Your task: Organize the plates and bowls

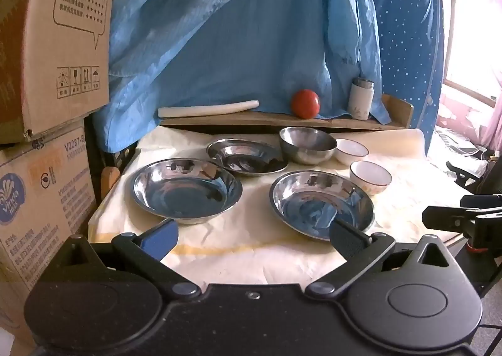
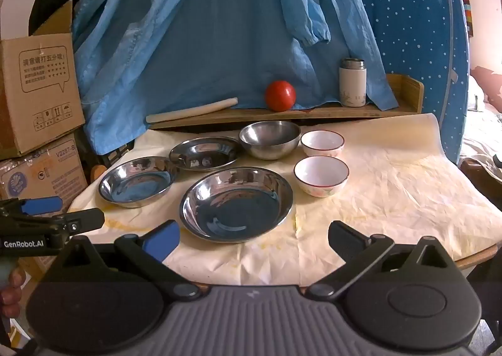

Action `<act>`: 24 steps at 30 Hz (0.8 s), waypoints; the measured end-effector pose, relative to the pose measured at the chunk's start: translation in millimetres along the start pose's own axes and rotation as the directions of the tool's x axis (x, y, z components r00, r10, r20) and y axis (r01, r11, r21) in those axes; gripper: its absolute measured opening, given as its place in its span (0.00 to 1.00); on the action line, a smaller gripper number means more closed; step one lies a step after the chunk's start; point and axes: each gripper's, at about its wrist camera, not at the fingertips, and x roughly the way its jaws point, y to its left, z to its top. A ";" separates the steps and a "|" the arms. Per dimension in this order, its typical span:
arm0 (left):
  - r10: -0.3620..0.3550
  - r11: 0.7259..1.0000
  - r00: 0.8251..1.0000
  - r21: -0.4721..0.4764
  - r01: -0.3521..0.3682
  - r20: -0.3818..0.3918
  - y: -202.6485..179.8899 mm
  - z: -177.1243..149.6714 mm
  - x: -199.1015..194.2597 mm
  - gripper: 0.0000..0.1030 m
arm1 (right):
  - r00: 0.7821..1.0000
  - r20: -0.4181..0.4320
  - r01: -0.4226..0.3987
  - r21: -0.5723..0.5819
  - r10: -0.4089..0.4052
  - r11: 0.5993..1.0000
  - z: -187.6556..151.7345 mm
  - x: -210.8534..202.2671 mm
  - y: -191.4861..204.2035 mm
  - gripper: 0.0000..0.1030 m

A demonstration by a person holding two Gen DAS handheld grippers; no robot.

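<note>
Six dishes sit on a table [image 2: 392, 199] covered with cream paper: three steel plates, one steel bowl and two white bowls. The near plate [image 2: 236, 204] lies at the front centre, just ahead of the right claw [image 2: 254, 238], whose fingers stand spread wide with nothing between them. The left plate [image 2: 136, 182] lies beside it, touching or overlapping the far plate [image 2: 205, 152] behind. The steel bowl [image 2: 269, 139] stands at the far centre, close against the far plate. To its right are the two white bowls, one far [image 2: 322, 142] and one near [image 2: 321, 174], both upright and close together.

The left claw [image 1: 254, 238] hangs at the table's near edge, its fingers likewise spread and holding nothing, facing the gap between the left plate [image 1: 187, 189] and the near plate [image 1: 322, 204].

On a wooden shelf [image 2: 404, 98] behind the table rest one red ball [image 2: 280, 95], one white flask [image 2: 352, 82] and one pale roll [image 2: 191, 111]. Blue cloth [image 2: 219, 26] hangs behind. Two cardboard boxes [image 2: 37, 89] are stacked at far left.
</note>
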 end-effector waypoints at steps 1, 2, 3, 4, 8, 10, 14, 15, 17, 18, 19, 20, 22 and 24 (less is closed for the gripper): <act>0.000 1.000 1.000 0.000 0.000 0.000 0.0 0.0 0.0 0.99 | 1.000 0.000 0.001 0.000 -0.001 1.000 -0.1 -0.1 -0.2 1.00; 0.000 1.000 1.000 0.000 0.000 0.001 0.0 0.0 0.0 0.99 | 1.000 0.000 0.001 -0.001 -0.001 1.000 -0.1 -0.2 -0.4 1.00; 0.001 1.000 1.000 0.000 -0.001 0.001 -0.1 -0.1 0.0 0.99 | 1.000 0.000 0.001 -0.001 -0.001 1.000 -0.2 -0.4 -0.5 1.00; 0.002 1.000 1.000 0.001 -0.002 0.001 -0.2 -0.2 0.0 0.99 | 1.000 0.001 0.002 -0.001 -0.002 1.000 -0.3 -0.5 -0.6 1.00; 0.004 1.000 1.000 0.002 -0.004 0.004 -0.9 -0.5 -0.5 0.99 | 1.000 0.000 0.002 -0.001 -0.002 1.000 -0.5 -1.0 -1.3 1.00; -0.002 1.000 1.000 -0.001 0.002 -0.001 0.1 0.0 0.0 0.99 | 1.000 0.001 0.002 0.001 -0.002 1.000 -0.6 -1.2 -1.6 1.00; -0.001 1.000 1.000 0.000 0.001 -0.001 0.0 0.0 0.0 0.99 | 1.000 0.001 0.002 0.001 -0.002 1.000 -0.8 -1.5 -2.4 1.00; -0.001 1.000 1.000 0.000 0.001 -0.001 0.1 0.0 0.0 0.99 | 1.000 0.001 0.002 0.001 -0.002 1.000 -0.9 -1.7 -2.5 1.00; -0.001 1.000 1.000 0.000 0.001 -0.001 0.0 0.0 0.0 0.99 | 1.000 0.002 0.002 0.000 -0.002 1.000 -1.1 -2.0 -2.8 1.00; -0.001 1.000 1.000 0.000 0.001 -0.001 0.1 0.0 0.0 0.99 | 1.000 0.002 0.002 0.001 -0.002 1.000 -1.1 -2.2 -2.9 1.00; -0.001 1.000 1.000 0.000 0.001 -0.001 0.3 0.0 0.0 0.99 | 1.000 0.002 0.001 0.000 -0.001 1.000 -1.3 -2.5 -3.1 1.00; 0.000 1.000 1.000 0.000 0.000 -0.001 0.1 0.0 0.0 0.99 | 1.000 0.002 0.001 0.000 -0.001 1.000 -1.3 -2.6 -3.2 1.00; 0.000 1.000 1.000 0.001 0.000 -0.001 0.1 0.0 0.0 0.99 | 1.000 0.002 0.000 0.001 0.000 1.000 -1.5 -3.0 -3.5 1.00; 0.001 1.000 1.000 0.001 -0.001 -0.002 0.0 0.0 0.1 0.99 | 1.000 0.002 0.000 0.001 0.000 1.000 -1.7 -3.3 -3.8 1.00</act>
